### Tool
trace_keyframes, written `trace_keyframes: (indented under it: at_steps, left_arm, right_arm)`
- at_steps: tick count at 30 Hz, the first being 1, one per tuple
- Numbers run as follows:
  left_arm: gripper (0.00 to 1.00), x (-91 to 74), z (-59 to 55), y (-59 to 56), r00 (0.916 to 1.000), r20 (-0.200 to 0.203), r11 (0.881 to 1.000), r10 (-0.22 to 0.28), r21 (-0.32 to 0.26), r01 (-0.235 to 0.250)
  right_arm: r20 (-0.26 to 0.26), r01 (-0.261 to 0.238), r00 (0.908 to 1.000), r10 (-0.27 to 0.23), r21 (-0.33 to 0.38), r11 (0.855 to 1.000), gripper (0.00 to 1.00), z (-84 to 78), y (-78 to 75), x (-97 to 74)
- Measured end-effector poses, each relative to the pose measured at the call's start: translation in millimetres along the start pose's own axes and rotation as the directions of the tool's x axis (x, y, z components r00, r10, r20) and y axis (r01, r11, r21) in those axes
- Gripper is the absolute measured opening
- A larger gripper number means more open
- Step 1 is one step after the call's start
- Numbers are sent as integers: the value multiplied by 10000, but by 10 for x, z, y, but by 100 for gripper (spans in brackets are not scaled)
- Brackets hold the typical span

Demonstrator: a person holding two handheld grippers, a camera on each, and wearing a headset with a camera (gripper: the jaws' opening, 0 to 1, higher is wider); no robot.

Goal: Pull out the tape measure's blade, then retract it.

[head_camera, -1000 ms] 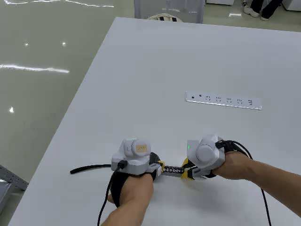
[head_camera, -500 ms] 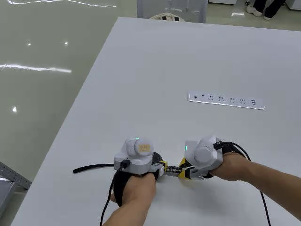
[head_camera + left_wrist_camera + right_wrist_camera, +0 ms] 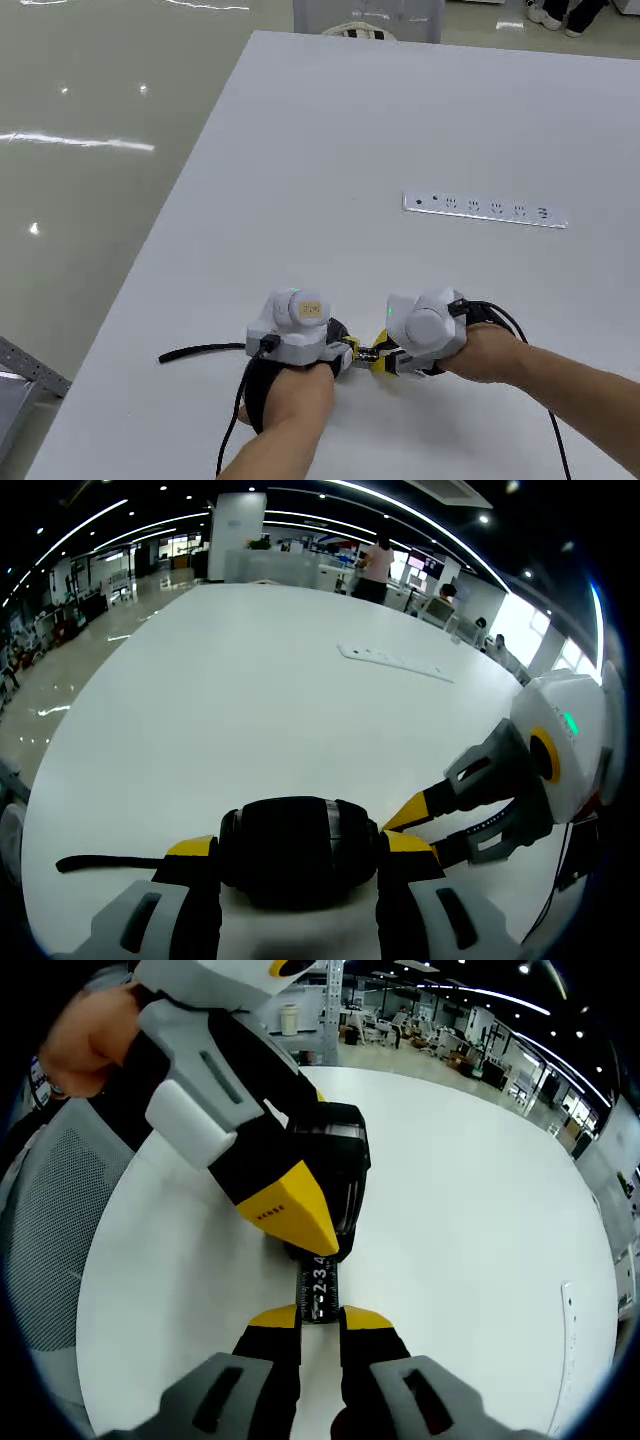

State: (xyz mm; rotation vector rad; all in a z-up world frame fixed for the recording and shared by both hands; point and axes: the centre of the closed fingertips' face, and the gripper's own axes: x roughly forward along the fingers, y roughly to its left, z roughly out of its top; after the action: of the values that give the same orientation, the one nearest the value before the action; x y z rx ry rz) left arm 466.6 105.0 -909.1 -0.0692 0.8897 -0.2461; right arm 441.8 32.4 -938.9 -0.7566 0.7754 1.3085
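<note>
At the near edge of the white surface [image 3: 330, 180], the left gripper [image 3: 298, 848] has its fingers clamped on the black tape measure [image 3: 300, 825]. A short stretch of blade [image 3: 319, 1282] runs right from it to the right gripper [image 3: 320, 1318], whose narrow fingers pinch the blade. A power strip [image 3: 485, 210] lies farther off to the right.

Bare tabletop [image 3: 340, 150] ahead, power strip [image 3: 485, 210] beyond

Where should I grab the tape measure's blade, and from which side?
Grip the blade at its free end, coming straight in along its length, facing the case. It is a thin strip leaving the case's mouth; the right gripper pinches it so.
</note>
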Motion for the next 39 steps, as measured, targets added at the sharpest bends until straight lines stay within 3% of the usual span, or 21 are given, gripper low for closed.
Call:
trace_keyframes:
  at_steps: [39]
  left_arm:
    - [58,-11,-3,-1,9995,266,9998,-147,134,143]
  right_arm:
    - [715,157,9973,-160,47,9999,14,134,-4,81]
